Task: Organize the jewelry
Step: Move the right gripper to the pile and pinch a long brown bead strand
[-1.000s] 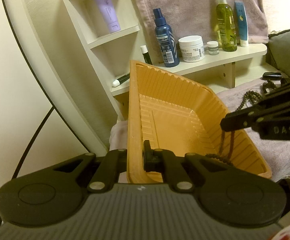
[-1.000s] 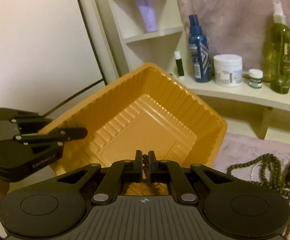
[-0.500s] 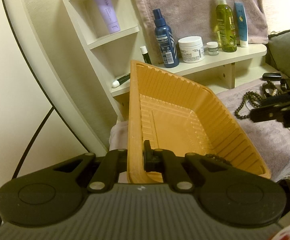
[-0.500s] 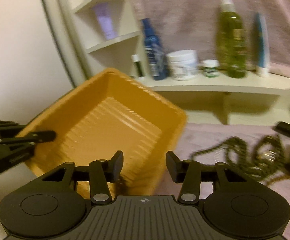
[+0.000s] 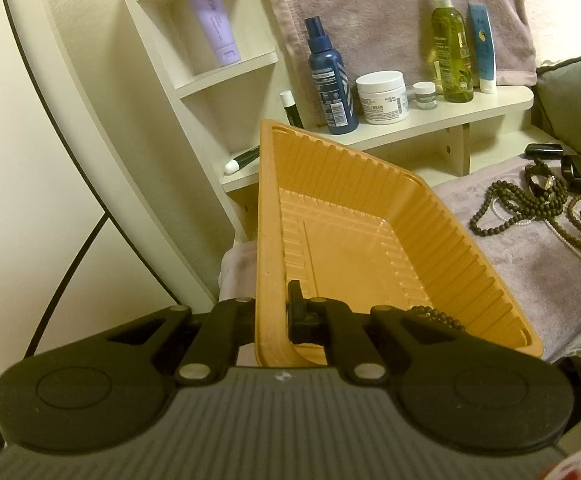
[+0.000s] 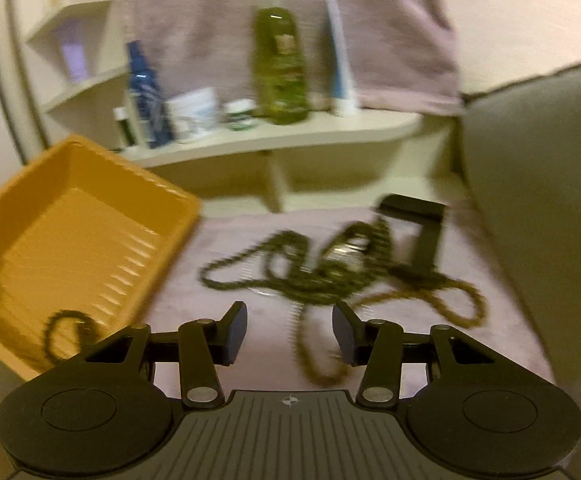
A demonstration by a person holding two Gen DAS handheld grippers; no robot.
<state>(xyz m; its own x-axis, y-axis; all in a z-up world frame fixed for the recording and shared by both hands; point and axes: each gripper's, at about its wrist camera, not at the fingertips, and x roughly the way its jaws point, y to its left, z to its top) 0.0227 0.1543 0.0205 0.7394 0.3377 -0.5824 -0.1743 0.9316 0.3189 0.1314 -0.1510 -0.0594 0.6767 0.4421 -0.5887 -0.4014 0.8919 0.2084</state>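
Holding the orange tray (image 5: 370, 200) in the left tool (image 5: 272, 312); one bead string (image 6: 66, 332) inside, the pile (image 6: 330, 268) at 12 o'clock awaits the empty, half-open right tool (image 6: 289, 330).

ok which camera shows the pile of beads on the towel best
The left wrist view: the bead pile is sharp there, though small and far right, and single beads show. The right wrist view has it nearer and central, but motion blur smears the strands together.

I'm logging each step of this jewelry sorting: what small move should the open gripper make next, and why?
Probably ease the right gripper forward and down onto the tangled bead necklaces on the towel. Its jaws stand open and empty, one bead strand already lies in the orange tray.
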